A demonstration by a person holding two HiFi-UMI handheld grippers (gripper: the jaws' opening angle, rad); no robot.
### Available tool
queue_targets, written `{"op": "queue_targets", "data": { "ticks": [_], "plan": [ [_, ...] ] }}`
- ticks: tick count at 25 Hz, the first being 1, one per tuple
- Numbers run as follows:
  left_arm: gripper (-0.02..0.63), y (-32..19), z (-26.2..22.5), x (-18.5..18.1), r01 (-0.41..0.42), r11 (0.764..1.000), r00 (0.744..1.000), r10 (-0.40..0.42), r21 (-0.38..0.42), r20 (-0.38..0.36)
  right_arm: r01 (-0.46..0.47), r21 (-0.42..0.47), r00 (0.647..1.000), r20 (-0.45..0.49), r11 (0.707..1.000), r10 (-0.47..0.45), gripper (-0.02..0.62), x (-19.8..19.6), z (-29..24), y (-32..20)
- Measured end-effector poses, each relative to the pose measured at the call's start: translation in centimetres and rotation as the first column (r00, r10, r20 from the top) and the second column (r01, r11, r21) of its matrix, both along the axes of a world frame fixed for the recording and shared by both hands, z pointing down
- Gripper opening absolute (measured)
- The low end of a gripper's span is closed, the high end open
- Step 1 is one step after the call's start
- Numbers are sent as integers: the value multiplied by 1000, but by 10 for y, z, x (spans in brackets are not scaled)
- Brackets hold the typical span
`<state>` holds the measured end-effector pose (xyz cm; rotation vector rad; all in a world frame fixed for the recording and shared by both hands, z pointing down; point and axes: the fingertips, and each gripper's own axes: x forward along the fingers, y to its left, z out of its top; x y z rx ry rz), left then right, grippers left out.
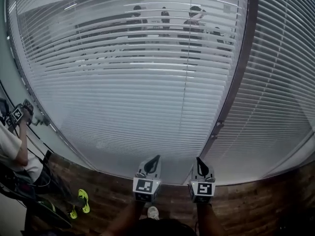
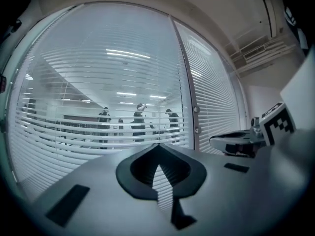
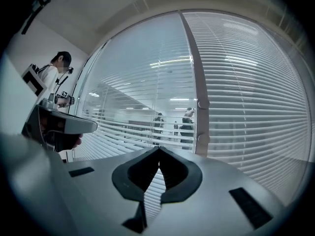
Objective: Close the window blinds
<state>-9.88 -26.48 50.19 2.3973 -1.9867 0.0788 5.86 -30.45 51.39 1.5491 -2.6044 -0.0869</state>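
White slatted window blinds (image 1: 123, 92) cover a tall glass wall in front of me; the upper slats stand tilted apart, so people show through. A second blind panel (image 1: 280, 97) hangs right of a grey frame post (image 1: 235, 82). A thin vertical rod (image 1: 185, 112) hangs in front of the left panel. My left gripper (image 1: 155, 159) and right gripper (image 1: 199, 161) sit side by side low in the head view, both shut and empty, pointing at the blinds without touching them. The blinds (image 2: 98, 82) fill the left gripper view beyond the left gripper (image 2: 157, 146), and the blinds (image 3: 246, 92) lie beyond the right gripper (image 3: 158, 149).
A person (image 1: 15, 154) stands at the far left holding another marked device; the same person (image 3: 53, 77) shows in the right gripper view. Yellow shoes (image 1: 82, 200) lie on the brick-patterned floor (image 1: 256, 205). Two knobs (image 1: 216, 128) sit on the frame post.
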Motion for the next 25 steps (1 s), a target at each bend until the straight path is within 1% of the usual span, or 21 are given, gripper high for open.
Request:
{"op": "queue_targets", "data": {
  "ticks": [2,6,9,13,16,22,25],
  "plan": [
    [0,-10,-4,-1,-13,1000,1000,13,26,-7,-17,6,1000,-2,1000,17,3,0,-8,-8],
    [0,-23,-6,-2,-35,999,999,35,9,-17,-32,47,999,2,998,32,3,4,-14,-24],
    [0,-32,-4,-4,-47,999,999,47,9,-18,-70,69,997,19,995,69,3,12,-22,-35],
    [0,-41,-4,-13,-41,999,999,41,14,-22,-116,70,993,37,991,114,3,23,-31,-50],
    [0,-46,-9,-15,-56,998,998,57,35,-27,-150,78,988,34,986,148,3,31,-38,-59],
    [0,-51,-8,-24,-60,998,998,61,24,-34,-168,57,982,95,984,162,5,37,-52,-72],
    [0,-53,-10,-28,-49,998,998,50,29,-29,-203,63,975,99,977,197,8,43,-60,-78]
  ]
}}
